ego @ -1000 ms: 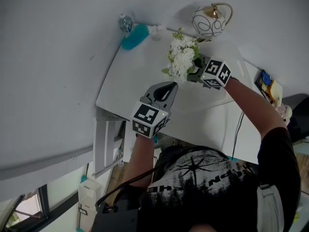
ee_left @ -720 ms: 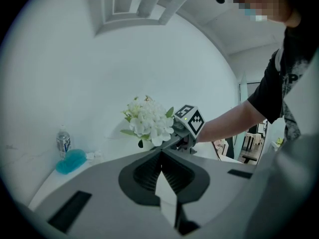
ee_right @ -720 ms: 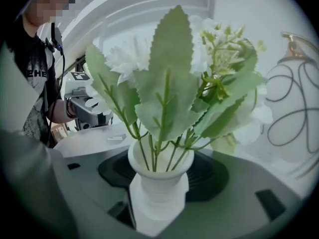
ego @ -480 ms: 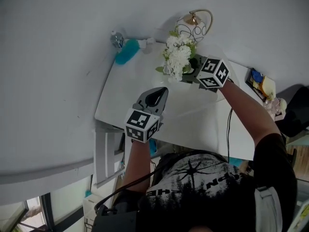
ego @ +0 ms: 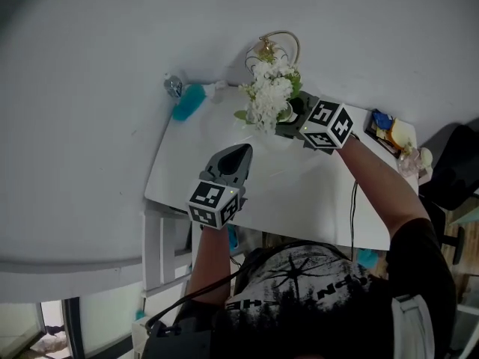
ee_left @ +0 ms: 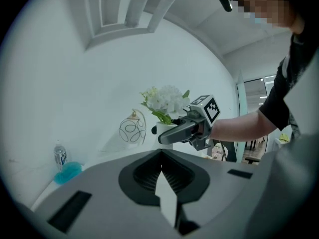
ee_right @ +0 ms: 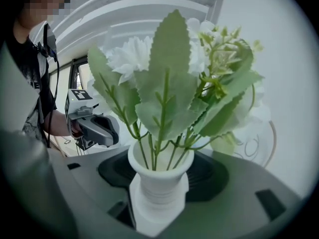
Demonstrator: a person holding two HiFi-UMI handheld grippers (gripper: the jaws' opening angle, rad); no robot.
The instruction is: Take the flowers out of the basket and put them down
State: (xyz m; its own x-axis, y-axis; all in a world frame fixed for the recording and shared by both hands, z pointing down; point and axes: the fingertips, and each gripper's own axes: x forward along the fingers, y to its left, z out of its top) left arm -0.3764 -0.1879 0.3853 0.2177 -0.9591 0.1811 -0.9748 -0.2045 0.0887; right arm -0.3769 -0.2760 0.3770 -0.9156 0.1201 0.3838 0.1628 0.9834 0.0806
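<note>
1. The flowers (ee_right: 169,83) are ruffled white blooms among toothed green leaves on thin stems. They stand in a small white vase (ee_right: 158,180) with a ribbed neck and a flared lip.
2. The right tool (ego: 290,123) is clamped on the vase's neck, its dark ribbed pads on either side. It holds the bunch upright over the far side of the desk (ego: 299,193). In the left gripper view the flowers are outside the basket (ee_left: 132,129), just to its right. Whether the vase's foot touches the desk cannot be told.
3. The left tool (ee_left: 167,183) has its jaws pressed together on nothing and hangs over the near left part of the desk.
4. Half a second ago the head view showed the basket's round body beside the blooms. Now the blooms cover it, and only the gilt handle arches above them. The left tool has kept roughly its place.
5. The basket is a rounded cage of thin dark wire loops with a gold top. The desk is smooth and white. At its far left corner stand a clear bottle (ego: 174,86) and a fluffy teal duster (ego: 187,103).
</note>
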